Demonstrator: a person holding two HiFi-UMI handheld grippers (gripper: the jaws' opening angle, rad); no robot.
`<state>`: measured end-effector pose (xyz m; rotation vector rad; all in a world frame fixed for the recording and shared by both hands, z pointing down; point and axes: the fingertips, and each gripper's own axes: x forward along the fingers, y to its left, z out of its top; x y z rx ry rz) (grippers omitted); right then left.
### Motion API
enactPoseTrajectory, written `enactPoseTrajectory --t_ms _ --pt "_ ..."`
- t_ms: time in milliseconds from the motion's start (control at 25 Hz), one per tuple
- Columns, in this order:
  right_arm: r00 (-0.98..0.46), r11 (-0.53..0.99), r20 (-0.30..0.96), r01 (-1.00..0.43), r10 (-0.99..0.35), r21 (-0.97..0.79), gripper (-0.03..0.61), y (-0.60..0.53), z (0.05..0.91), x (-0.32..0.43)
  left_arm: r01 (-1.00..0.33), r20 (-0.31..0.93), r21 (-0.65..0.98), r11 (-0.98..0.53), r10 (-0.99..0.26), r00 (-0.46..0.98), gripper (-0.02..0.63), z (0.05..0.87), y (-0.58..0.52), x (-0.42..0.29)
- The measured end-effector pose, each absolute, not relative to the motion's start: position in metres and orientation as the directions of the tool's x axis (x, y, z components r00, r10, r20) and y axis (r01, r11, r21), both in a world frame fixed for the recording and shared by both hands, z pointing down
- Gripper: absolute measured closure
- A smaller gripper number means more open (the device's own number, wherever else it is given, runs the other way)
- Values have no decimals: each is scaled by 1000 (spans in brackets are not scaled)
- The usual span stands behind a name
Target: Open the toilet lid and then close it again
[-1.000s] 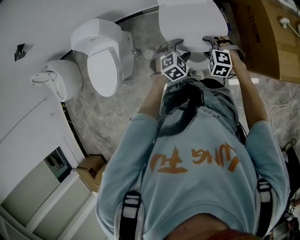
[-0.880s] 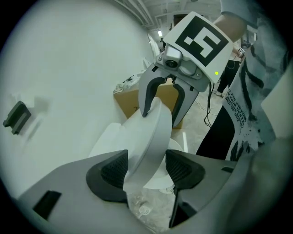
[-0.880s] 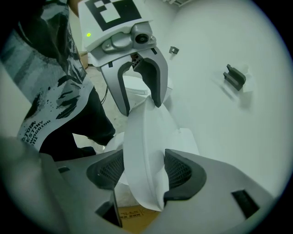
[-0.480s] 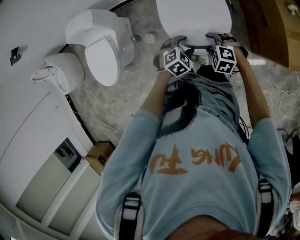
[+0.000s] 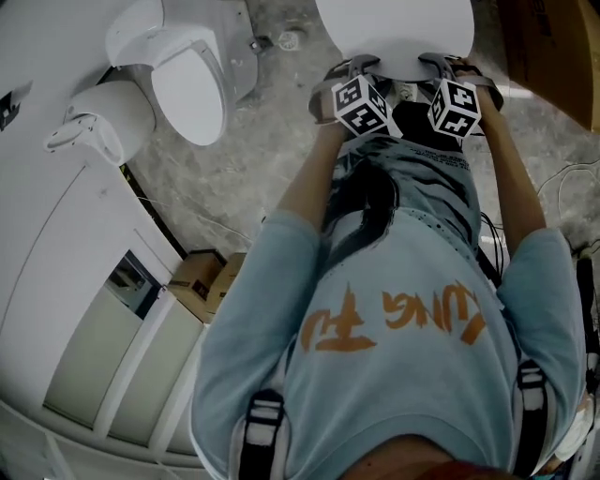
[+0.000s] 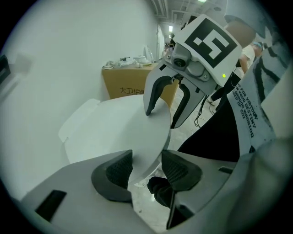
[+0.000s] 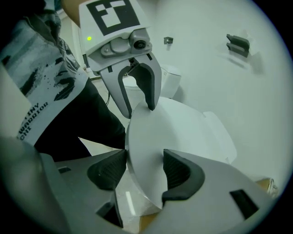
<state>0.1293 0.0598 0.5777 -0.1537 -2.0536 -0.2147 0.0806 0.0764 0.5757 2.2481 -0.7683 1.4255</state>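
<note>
The white toilet lid [image 5: 394, 28] lies at the top of the head view, tilted, with its front edge towards me. My left gripper [image 5: 352, 67] straddles the left of that edge and my right gripper [image 5: 439, 62] the right. In the left gripper view the lid's rim [image 6: 151, 137] runs between the dark pads [image 6: 114, 172], whose jaws have just been closing on it. The right gripper [image 6: 167, 107] shows beyond, across the same rim. In the right gripper view the lid [image 7: 151, 146] sits between that gripper's pads [image 7: 178, 171], which have also just been closing. The bowl is hidden.
A second white toilet [image 5: 187, 84] and a white fixture [image 5: 98, 117] stand at the upper left by a white wall panel. Small cardboard boxes [image 5: 192, 281] sit on the marbled floor [image 5: 234, 178]. A large cardboard box [image 5: 553, 47] and cables [image 5: 572, 202] are at the right.
Both grippers have sunk together with the lid's front edge between their jaws, and the lid has tipped further down. The head view has shifted, so the second toilet sits higher in the picture.
</note>
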Motion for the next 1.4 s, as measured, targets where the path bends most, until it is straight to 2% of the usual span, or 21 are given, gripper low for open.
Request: enactPoseTrajectory --t_ms 280,520,680,840,960,1160,1320,1400 --pt "-438 982 899 177 19 66 322 78 616 141 -588 927 60 -807 -173 332 399 615 98 93" --pt "-436 980 897 200 74 17 327 90 650 148 -635 936 133 -761 -115 333 405 648 112 99" --pt "-410 981 910 195 59 24 325 92 672 147 -661 941 163 -733 -87 328 413 669 113 97" --pt "-396 982 917 188 46 32 324 96 695 150 -677 944 192 -710 -55 324 450 691 115 97" --pt "-390 982 918 190 73 3 324 97 711 152 -684 949 208 -699 -23 313 507 709 112 95" --pt "-372 988 921 138 115 -68 330 97 730 151 -682 950 247 -688 35 309 551 733 109 90" --pt "-361 993 925 60 120 -106 363 95 744 150 -659 946 279 -698 81 315 555 748 109 88" --pt "-358 994 929 -21 94 -109 441 90 753 154 -644 946 286 -710 99 310 557 756 109 88"
